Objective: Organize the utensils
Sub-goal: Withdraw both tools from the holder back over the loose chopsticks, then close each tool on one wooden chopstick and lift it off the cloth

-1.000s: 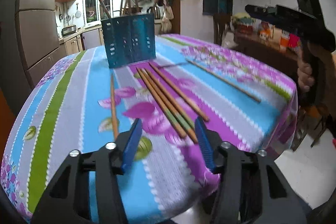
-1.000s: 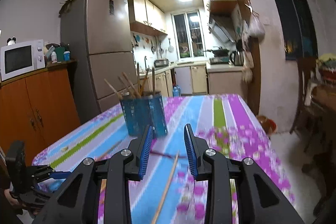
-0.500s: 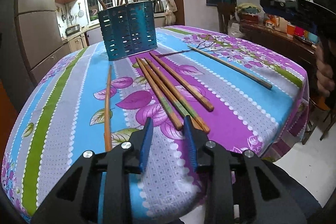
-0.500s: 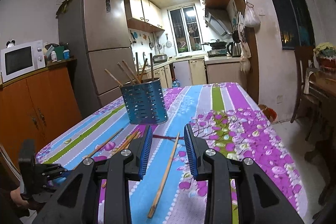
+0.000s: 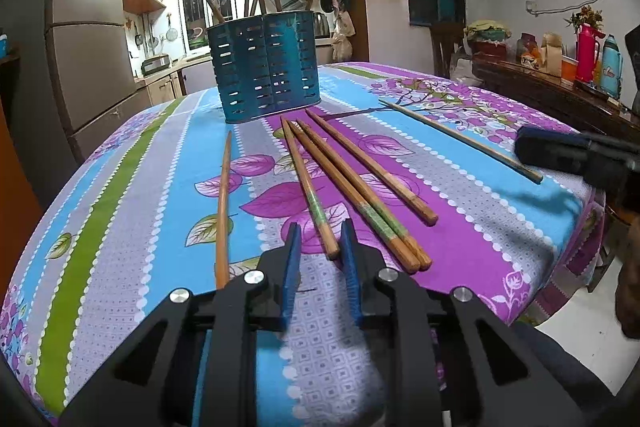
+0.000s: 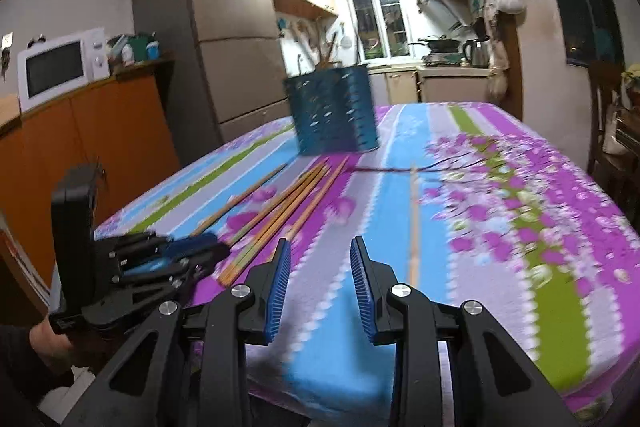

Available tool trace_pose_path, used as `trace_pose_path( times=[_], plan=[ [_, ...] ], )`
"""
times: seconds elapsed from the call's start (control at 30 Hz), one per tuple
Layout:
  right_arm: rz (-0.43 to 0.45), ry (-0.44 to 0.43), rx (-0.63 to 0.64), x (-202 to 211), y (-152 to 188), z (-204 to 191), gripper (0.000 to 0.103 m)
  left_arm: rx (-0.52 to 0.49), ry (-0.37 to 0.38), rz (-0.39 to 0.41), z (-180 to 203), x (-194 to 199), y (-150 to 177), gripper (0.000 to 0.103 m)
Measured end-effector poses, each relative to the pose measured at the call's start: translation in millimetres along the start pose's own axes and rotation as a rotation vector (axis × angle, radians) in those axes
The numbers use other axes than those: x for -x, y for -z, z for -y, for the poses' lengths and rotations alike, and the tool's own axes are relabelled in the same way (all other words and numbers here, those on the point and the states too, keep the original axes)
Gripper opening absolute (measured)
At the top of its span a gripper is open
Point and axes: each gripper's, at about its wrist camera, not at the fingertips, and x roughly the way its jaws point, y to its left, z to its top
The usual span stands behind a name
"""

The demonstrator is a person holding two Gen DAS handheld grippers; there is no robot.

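A blue perforated utensil holder (image 5: 266, 67) with several sticks in it stands at the table's far side; it also shows in the right wrist view (image 6: 335, 111). Several wooden chopsticks lie in front of it: a lone orange one (image 5: 222, 203), a group of three or more (image 5: 352, 187) and a thin pale one (image 5: 460, 139). My left gripper (image 5: 320, 239) is open, low over the table, its pads either side of the near end of the leftmost grouped chopstick (image 5: 310, 195). My right gripper (image 6: 320, 251) is open and empty, just left of the pale chopstick (image 6: 414, 223).
A floral striped cloth (image 5: 120, 227) covers the table. A fridge (image 6: 224, 39), orange cabinet (image 6: 80, 131) and microwave (image 6: 60, 67) stand to the left. A dark sideboard with flasks (image 5: 580, 83) and a chair (image 6: 608, 115) are to the right.
My left gripper has narrowed, dropped and moved forward to straddle a chopstick's end. My right gripper has come down and forward over the table edge, near the pale chopstick.
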Motion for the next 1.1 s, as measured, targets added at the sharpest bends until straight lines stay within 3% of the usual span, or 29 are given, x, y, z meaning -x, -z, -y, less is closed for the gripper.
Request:
trace_pose_path(
  times=[0.2, 0.47, 0.7, 0.9, 1.1],
  plan=[
    [-0.039, -0.029, 0.004, -25.6, 7.9, -17.9, 0.032, -0.003, 0.015, -0.002, -3.3, -0.3, 0.3, 0.019],
    [0.043, 0.157, 0.089, 7.3, 7.5, -4.6, 0.032, 0.009, 0.024, 0.007, -4.6, -1.8, 1.0, 0.019],
    [0.028, 0.14, 0.055, 12.2, 15.2, 2.3, 0.032, 0.013, 0.022, 0.01, -4.3, -1.1, 2.4, 0.019],
    [0.044, 0.267, 0.085, 27.4, 28.0, 16.4, 0.032, 0.019, 0.021, 0.013, -4.3, -1.3, 2.9, 0.019],
    [0.04, 0.258, 0.07, 21.3, 33.2, 23.6, 0.032, 0.03, 0.016, 0.019, -3.7, -1.2, 2.9, 0.019]
  ],
)
